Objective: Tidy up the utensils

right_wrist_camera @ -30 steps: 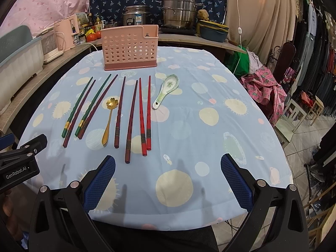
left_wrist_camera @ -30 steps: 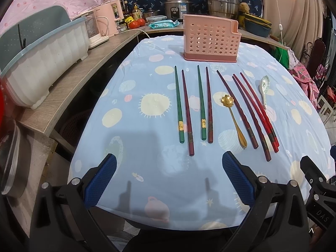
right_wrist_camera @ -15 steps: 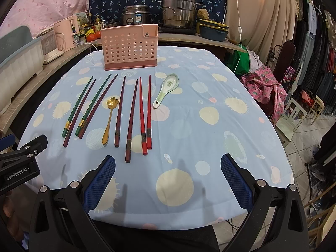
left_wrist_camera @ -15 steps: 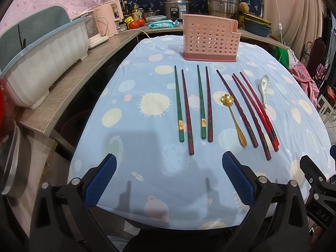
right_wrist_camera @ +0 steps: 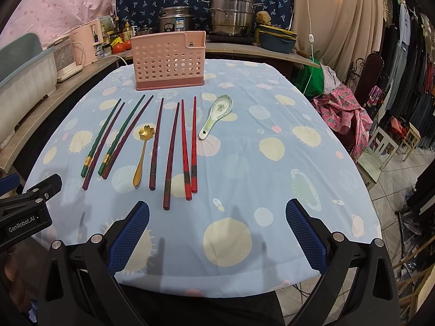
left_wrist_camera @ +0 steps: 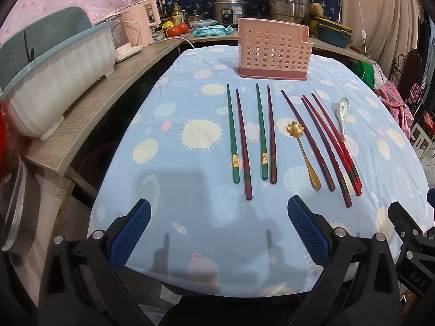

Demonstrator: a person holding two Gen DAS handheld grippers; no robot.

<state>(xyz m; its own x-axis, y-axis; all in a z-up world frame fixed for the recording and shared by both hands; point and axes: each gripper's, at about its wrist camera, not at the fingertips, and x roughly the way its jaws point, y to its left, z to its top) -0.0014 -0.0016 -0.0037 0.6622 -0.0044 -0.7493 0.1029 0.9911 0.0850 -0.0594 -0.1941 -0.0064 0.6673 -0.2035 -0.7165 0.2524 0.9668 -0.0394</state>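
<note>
The table (left_wrist_camera: pixel 190 233) is covered by a pale blue cloth printed with suns and planets, and it fills most of both views. To its 9 o'clock side in the left wrist view runs a wooden counter (left_wrist_camera: pixel 89 108) bearing a large white tub (left_wrist_camera: pixel 54 81).

At 12 o'clock on the table stands the pink perforated utensil holder (left_wrist_camera: pixel 273 51), upright, with nothing seen inside it.

The left gripper (left_wrist_camera: pixel 220 228) hovers over the table's 6 o'clock edge, its blue-padded fingers (left_wrist_camera: pixel 130 231) spread wide with nothing between them. The right gripper (right_wrist_camera: pixel 217 228) hovers likewise at 6 o'clock in its own view, fingers (right_wrist_camera: pixel 304 233) also spread wide and empty.

Between holder and grippers the utensils lie flat in a row, their thin ends towards 12 o'clock. From 9 o'clock to 3 o'clock in the left wrist view: a green chopstick (left_wrist_camera: pixel 232 133) just beside a dark red chopstick (left_wrist_camera: pixel 243 146), a second green chopstick (left_wrist_camera: pixel 260 133) beside another dark red chopstick (left_wrist_camera: pixel 272 135), then a gold spoon (left_wrist_camera: pixel 301 152) with a flower-shaped bowl, then four red chopsticks (left_wrist_camera: pixel 323 141) fanned close together, the two rightmost touching near their thick ends.

At 3 o'clock of the row, slightly apart, lies the white ceramic spoon (left_wrist_camera: pixel 343 114), bowl towards 12 o'clock.
</note>
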